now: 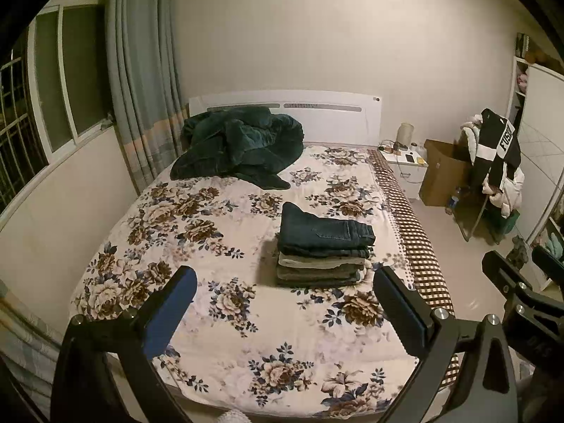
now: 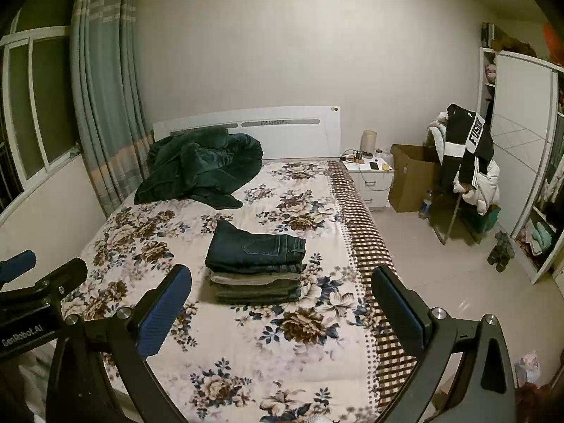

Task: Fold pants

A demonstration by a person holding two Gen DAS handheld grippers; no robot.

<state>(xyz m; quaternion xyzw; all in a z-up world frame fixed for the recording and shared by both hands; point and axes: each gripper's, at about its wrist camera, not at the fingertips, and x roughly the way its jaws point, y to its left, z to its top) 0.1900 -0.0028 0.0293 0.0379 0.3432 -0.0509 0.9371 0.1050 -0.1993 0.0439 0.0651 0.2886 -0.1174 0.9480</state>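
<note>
A stack of folded pants (image 1: 322,252) lies on the floral bedspread (image 1: 218,317), dark blue jeans on top of grey and olive pairs; it also shows in the right wrist view (image 2: 255,264). My left gripper (image 1: 285,313) is open and empty, held above the foot of the bed, short of the stack. My right gripper (image 2: 282,312) is open and empty, beside the left one, also short of the stack. The right gripper's fingers (image 1: 507,275) show at the right edge of the left wrist view. The left gripper's fingers (image 2: 53,275) show at the left edge of the right wrist view.
A crumpled dark green blanket (image 1: 239,144) lies at the head of the bed by the white headboard (image 1: 317,112). A window and curtain (image 1: 141,70) are left. Right of the bed stand a nightstand (image 2: 370,176), a cardboard box (image 2: 412,176), a clothes-laden chair (image 2: 465,169) and a wardrobe (image 2: 521,141).
</note>
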